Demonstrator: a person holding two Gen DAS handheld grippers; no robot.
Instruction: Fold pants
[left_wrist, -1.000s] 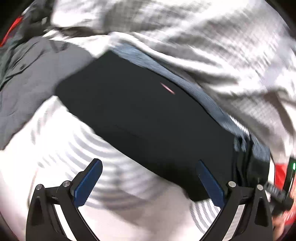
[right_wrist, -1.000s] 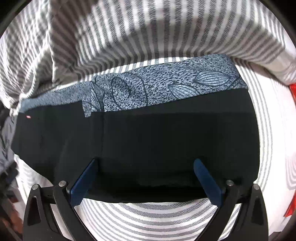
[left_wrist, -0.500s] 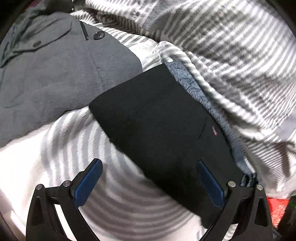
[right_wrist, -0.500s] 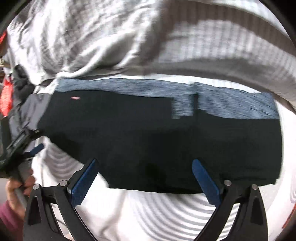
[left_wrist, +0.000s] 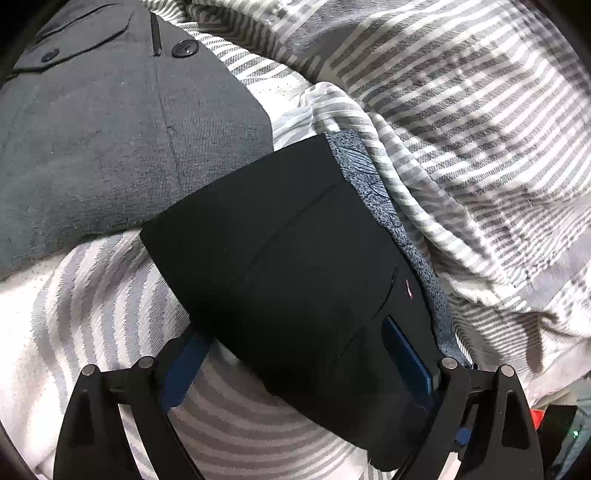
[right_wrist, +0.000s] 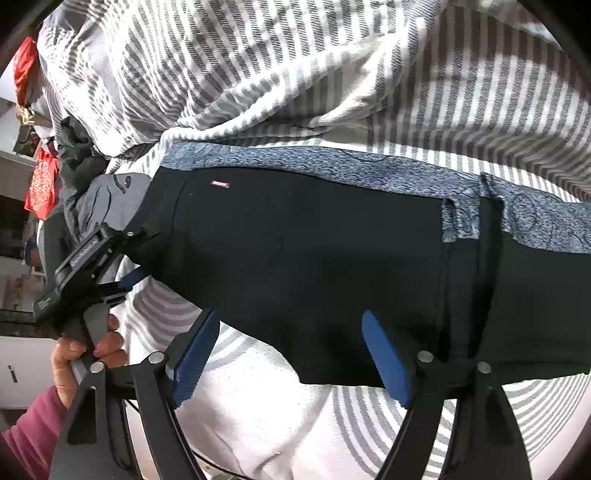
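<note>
Black pants lie folded lengthwise on a striped bedspread, on top of a blue-grey patterned garment. My left gripper straddles one end of the pants. Its jaws are closing with the cloth between them, one pad on top and the other at the edge. In the right wrist view the pants run across the picture. My right gripper stands over their near edge, its jaws closing around the cloth without pressing it. The left gripper shows there at the pants' left end, held by a hand.
A dark grey buttoned coat lies beside the pants' end. A bunched striped blanket rises behind the pants. Red items and clutter sit at the far left beyond the bed.
Both grippers have come down closer to the pants and their jaws have narrowed. The left one swung to the pants' end; the right one slid along the near edge towards the left one.
</note>
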